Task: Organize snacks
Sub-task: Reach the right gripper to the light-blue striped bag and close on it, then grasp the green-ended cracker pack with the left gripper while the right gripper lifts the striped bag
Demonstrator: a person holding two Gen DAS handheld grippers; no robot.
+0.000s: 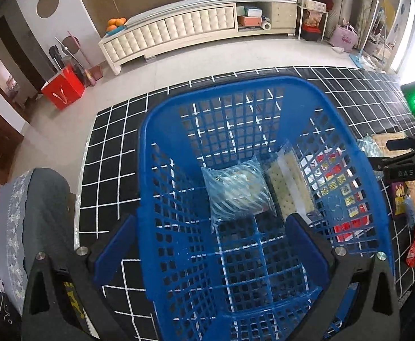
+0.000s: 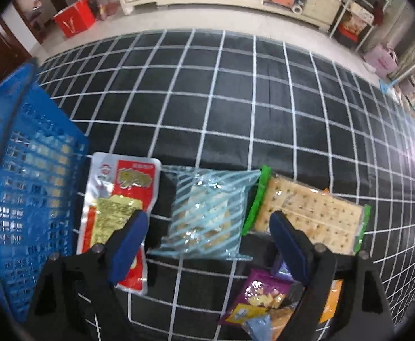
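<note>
Partly, right tongs (image 2: 207, 244) hide purple packet (image 2: 260, 298).

Blue basket (image 2: 23, 187); black cloth (image 2: 236, 99) with white grid; pale-blue striped packet (image 2: 207, 213); red-and-silver pouch (image 2: 116, 199); green-edged crackers (image 2: 312, 213).

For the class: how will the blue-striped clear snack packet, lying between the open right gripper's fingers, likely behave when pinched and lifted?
The blue-striped packet looks puffy, so probably light and squashy. Its glossy film may slip. The crackers visible inside could crack under a hard pinch.
</note>
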